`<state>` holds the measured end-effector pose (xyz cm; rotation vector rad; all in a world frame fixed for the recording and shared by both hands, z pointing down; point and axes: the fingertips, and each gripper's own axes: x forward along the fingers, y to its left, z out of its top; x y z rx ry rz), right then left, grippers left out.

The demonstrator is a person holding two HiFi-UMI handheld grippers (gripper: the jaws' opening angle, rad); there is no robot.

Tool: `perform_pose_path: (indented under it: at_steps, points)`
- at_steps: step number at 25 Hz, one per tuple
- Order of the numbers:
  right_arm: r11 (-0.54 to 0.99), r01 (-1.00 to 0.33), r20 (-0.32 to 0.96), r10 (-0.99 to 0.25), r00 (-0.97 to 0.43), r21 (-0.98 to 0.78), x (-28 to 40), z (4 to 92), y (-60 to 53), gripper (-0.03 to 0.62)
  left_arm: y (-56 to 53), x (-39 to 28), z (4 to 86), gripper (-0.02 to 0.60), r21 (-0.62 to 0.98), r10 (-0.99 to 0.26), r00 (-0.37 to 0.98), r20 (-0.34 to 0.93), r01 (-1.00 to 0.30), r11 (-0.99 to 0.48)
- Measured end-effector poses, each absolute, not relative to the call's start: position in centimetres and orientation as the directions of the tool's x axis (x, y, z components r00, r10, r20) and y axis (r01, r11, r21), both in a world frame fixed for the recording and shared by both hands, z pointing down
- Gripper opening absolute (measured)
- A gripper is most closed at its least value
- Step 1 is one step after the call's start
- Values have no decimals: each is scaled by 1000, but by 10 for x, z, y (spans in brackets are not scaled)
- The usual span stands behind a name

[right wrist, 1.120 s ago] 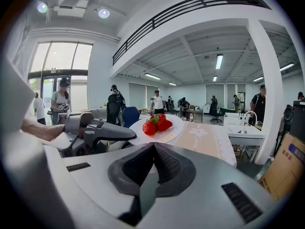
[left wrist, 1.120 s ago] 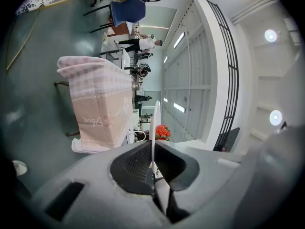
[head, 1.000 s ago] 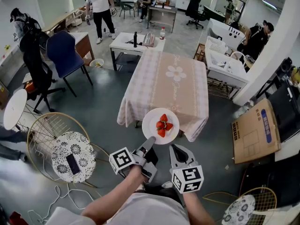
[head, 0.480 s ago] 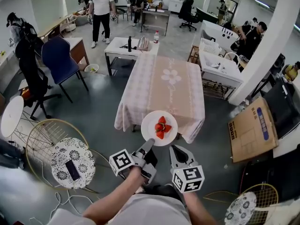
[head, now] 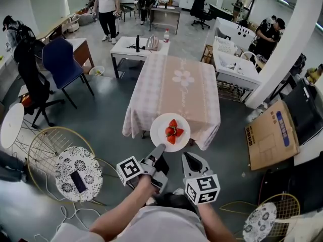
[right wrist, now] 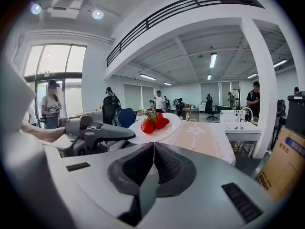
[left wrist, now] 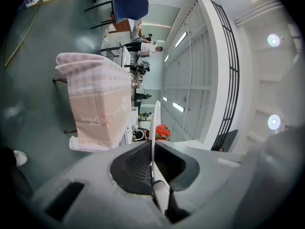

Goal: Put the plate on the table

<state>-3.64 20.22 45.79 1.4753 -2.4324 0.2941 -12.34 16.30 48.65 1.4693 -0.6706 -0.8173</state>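
A white plate (head: 170,133) with strawberries (head: 171,130) hangs in the air just before the near end of the table (head: 176,87), which wears a pink checked cloth. My left gripper (head: 160,150) is shut on the plate's near rim. In the left gripper view the plate (left wrist: 154,120) shows edge-on between the closed jaws, with the strawberries (left wrist: 162,131) beyond and the table (left wrist: 100,99) ahead. My right gripper (head: 187,158) is shut and holds nothing, just right of the plate. The right gripper view shows the plate (right wrist: 164,130) and the left gripper (right wrist: 97,133) ahead.
A blue chair (head: 63,59) and a small white table (head: 136,47) with bottles stand left of and behind the clothed table. Wire chairs with patterned cushions (head: 78,170) sit at lower left. A cardboard box (head: 275,135) leans at right. People (head: 107,4) stand at the back.
The plate and both grippers have come slightly nearer the table's near end. The left gripper's hold on the plate is unchanged, and the right gripper stays shut.
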Motion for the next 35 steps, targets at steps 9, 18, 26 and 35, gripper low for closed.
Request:
perform_pose_path:
  at_steps: [9,18,26,35]
  points:
    - [474,-879,341,-819,-461,-52,-32,468,183,5,150,-120,498,19,998,-822,567,-62,48,-42]
    - [486,-870,346,-805,-482,-83,-3,477,139,5,108,-95,503,20,1000,-832,553,-31,19,-25]
    - [480,-870,367,-794,-484,-110,35,493,76,5,52,-62,517,19,1000,-829,559,21,-17,14]
    - [479,-863,357,-786,-504,-164,68,498,14,5,-5,-33,516,20,998,-830,555,58,-61,29]
